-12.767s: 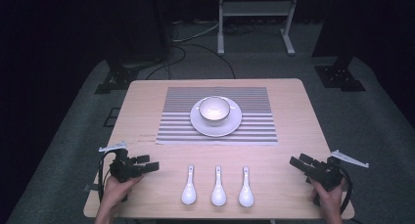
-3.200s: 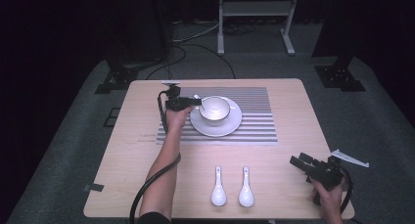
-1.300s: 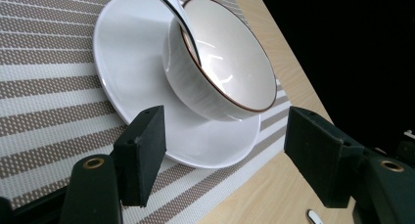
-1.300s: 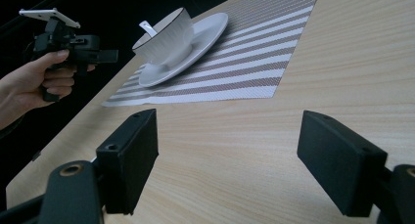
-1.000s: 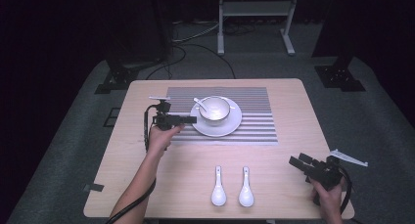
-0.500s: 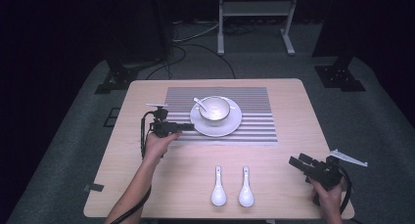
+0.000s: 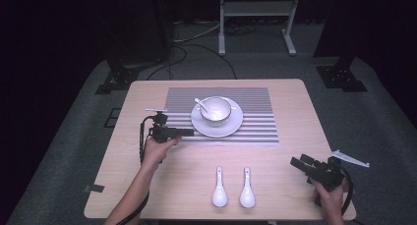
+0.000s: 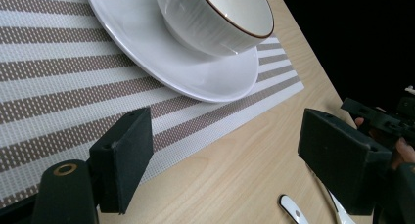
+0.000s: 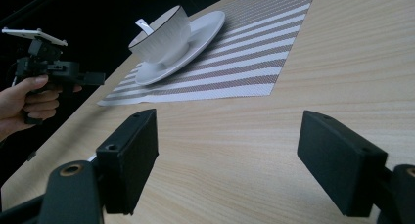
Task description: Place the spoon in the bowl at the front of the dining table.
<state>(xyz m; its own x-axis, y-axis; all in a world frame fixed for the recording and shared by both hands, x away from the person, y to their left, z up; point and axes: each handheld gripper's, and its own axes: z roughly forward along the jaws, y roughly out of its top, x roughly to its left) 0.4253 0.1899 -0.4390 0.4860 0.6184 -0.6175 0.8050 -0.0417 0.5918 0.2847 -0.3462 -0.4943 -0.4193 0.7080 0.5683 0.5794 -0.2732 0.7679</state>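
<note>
The left gripper (image 7: 187,132), jaws apart and empty, has backed away from the white ceramic bowl (image 7: 215,109) ahead, leaving the white spoon (image 7: 201,104) inside: two remain

We find one spoon (image 7: 201,104) moved from the front row into the bowl (image 7: 215,109), and the left gripper (image 7: 189,132), jaws apart and empty, since drawn back beside the plate (image 7: 235,126).

The wooden table (image 7: 295,136) stands on grey carpet (image 7: 378,131). 1 dark tape strip (image 7: 93,188) sits at its left edge, near the near-left corner. Beyond the far edge: 1 white metal frame (image 7: 255,9), floor cables (image 7: 196,43), and 2 black stand bases (image 7: 342,77).
</note>
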